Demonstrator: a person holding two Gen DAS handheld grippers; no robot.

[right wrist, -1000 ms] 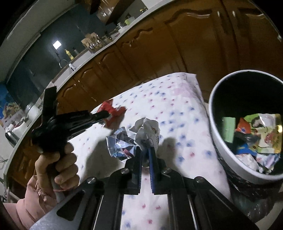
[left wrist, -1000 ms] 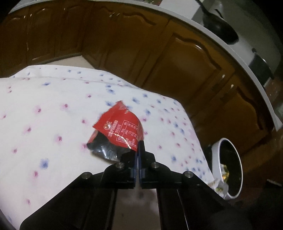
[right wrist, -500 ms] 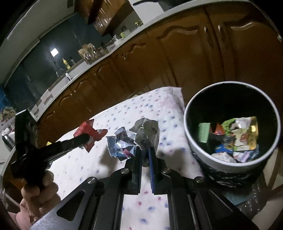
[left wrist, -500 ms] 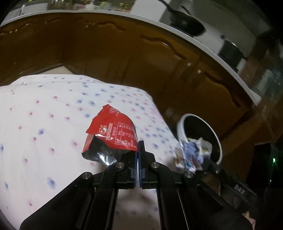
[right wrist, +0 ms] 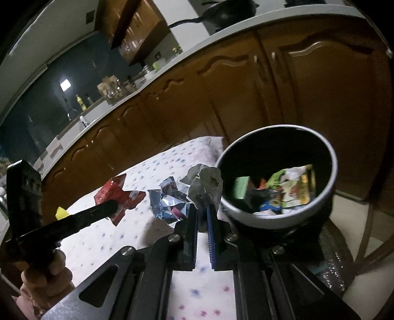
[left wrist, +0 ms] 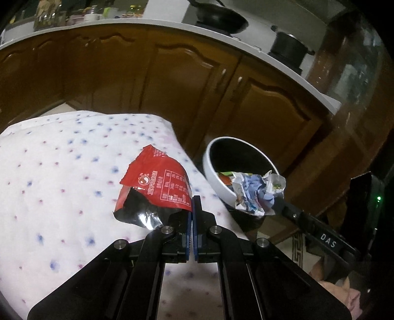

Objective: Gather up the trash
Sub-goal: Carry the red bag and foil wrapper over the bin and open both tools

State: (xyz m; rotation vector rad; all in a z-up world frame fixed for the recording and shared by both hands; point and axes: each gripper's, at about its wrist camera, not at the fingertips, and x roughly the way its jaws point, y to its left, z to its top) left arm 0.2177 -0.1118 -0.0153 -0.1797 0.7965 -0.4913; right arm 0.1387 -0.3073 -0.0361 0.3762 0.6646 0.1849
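A: Red wrapper (left wrist: pixel 157 182), torn open, foil lining showing. Left gripper (left wrist: pixel 192 204) pinches its lower right edge, fingers pressed together on the film. It hangs above the cloth (left wrist: pixel 61 172), near the bin (left wrist: pixel 216 172).

B: And the wad (right wrist: pixel 194 194)?

A: Crumpled paper and foil. Right gripper (right wrist: pixel 202 211) is clamped on its lower part, a narrow gap between the fingers filled by the paper. Held just beside the bin's near rim; whether it is over the opening yet, cannot tell.

B: Handling?

A: Both look nearly weightless, soft, springy. The red film is probably slick; an edge pinch should hold, but it may flap or slide out if swung fast. The wad is bulky and loose, so best gripped through a dense fold, as here. Either may cling to the pads on release, so a wide opening seems wise.

B: Counts?

A: Two pieces in hand, one per gripper. One bin, white rim, dark inside, several wrappers in it, green, yellow and blue among them; exact number unclear. One spotted cloth, no other litter visible on it.

B: Beyond that?

A: Brown cabinets (left wrist: pixel 172 81) behind, a pan (left wrist: pixel 216 21) and a pot (left wrist: pixel 288 49) on the counter.
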